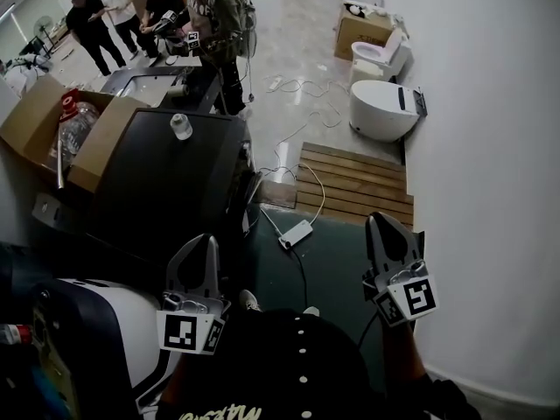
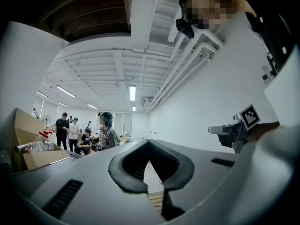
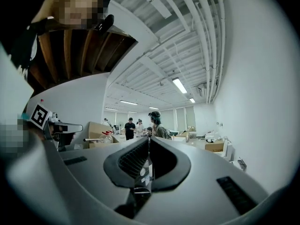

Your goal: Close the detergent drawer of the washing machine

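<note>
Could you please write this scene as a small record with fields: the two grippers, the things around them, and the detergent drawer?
left gripper: shut, empty, touching nothing
right gripper: shut, empty, touching nothing
ahead: dark appliance, plastic bottle on its top
beside the appliance: open cardboard box
floor: wooden pallet, power strip
detergent drawer: not visible in any view

washing machine, seen from above in the head view

the washing machine is a black, boxy unit with a flat matt top, standing upright on the floor at about 10 o'clock from the picture's centre; its detergent drawer cannot be made out from this steep angle, open or closed.
</note>
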